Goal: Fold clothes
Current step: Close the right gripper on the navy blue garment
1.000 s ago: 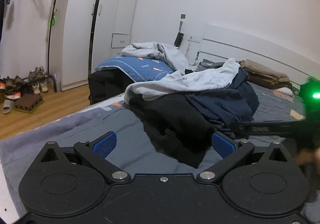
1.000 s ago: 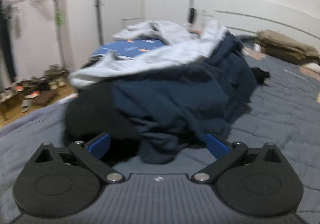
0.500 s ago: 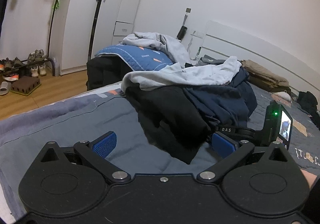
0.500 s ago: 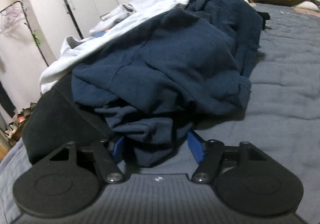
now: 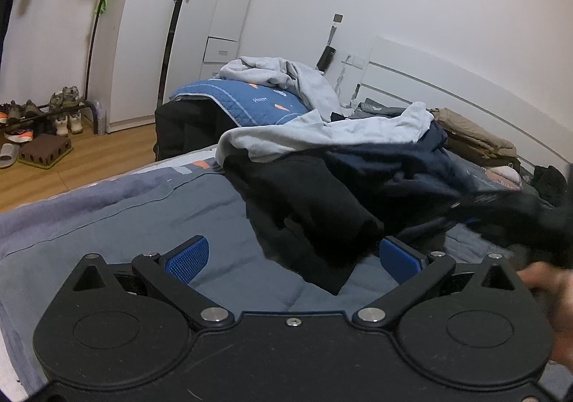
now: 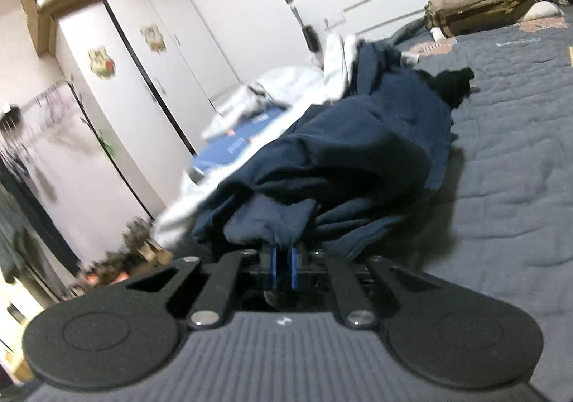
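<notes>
Right gripper [image 6: 283,264] has just been closing, blue pads now pinched tight on a fold of the dark navy cotton garment [image 6: 358,151], which lies crumpled mid-bed on the grey quilted bedspread [image 6: 508,158]. Left gripper [image 5: 292,258] sits wide apart w/ nothing between its pads, low over the bedspread, just short of a black garment [image 5: 304,208] at the pile's near edge. A pale grey sweatshirt [image 5: 322,135] drapes over the pile's top, partly covering the navy one. Behind: blue patterned quilt [image 5: 247,104], folded khaki clothes [image 5: 472,137] by the headboard, white wardrobe [image 5: 200,18], shoe rack [image 5: 43,115] on the wood floor. Right-hand rig is blurred at the left view's right edge.
</notes>
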Motion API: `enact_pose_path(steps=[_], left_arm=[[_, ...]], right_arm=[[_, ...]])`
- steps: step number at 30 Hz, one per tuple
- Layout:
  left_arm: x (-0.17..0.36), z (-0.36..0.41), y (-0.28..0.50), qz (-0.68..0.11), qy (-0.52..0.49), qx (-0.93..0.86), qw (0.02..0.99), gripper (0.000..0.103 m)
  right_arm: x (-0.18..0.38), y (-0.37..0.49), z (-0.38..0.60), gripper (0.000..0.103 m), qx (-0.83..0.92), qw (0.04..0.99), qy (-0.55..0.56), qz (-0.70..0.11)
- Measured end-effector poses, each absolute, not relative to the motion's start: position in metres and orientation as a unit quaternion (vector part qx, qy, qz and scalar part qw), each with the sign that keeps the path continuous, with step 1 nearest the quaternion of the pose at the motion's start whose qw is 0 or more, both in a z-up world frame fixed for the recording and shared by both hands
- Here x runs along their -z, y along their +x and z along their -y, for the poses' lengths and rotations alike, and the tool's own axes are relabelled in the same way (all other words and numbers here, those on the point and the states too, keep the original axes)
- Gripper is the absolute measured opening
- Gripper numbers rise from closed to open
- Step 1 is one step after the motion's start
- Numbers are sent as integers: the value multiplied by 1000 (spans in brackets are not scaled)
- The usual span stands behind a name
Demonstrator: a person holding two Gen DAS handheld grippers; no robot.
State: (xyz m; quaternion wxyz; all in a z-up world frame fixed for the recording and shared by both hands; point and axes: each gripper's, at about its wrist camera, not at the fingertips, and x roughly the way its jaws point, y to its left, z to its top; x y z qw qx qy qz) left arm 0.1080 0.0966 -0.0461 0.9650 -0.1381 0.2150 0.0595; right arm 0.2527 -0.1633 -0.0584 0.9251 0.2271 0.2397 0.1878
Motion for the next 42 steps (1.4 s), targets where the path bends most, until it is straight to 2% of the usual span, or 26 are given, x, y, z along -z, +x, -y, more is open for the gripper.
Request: enact_pose_path(steps=[6, 12, 15, 21, 24, 25, 27, 28, 29, 32, 35, 42], left_arm=[[46, -94, 109, -215, -138, -55, 965, 103], [46, -85, 110, -217, -127, -38, 967, 103], [47, -79, 111, -223, -124, -15, 967, 103], [46, -63, 108, -223, -120, 3, 967, 103], [45, -56, 106, -221, -122, 10, 967, 103], [45, -54, 105, -220, -122, 12, 968, 103], [45, -51, 105, -219, -121, 18, 968, 103], [45, -48, 105, -220, -119, 22, 968, 103], [46, -46, 106, -222, -117, 27, 968, 103], [47, -41, 108, -222, -110, 42, 968, 103], [47, -38, 107, -217, -106, 49, 969, 103], [50, -46, 113, -224, -133, 34, 965, 103]], right_arm=[[28, 207, 186, 6, -201, 921, 244, -227], [19, 156, 205, 5, -203, 918, 232, -249], [17, 122, 223, 0, -206, 914, 239, -255], [30, 93, 228, 1, -191, 919, 182, -294], [36, 108, 227, 6, -181, 927, 163, -286], [37, 115, 225, 13, -179, 931, 154, -279], [37, 135, 223, 39, -171, 937, 142, -269], [38, 145, 224, 61, -159, 942, 136, -264], [37, 153, 223, 74, -149, 946, 133, -256], [39, 186, 220, 86, -146, 956, 105, -233], [46, 216, 217, 93, -150, 961, 66, -225], [85, 280, 203, 93, -141, 952, 24, -269]])
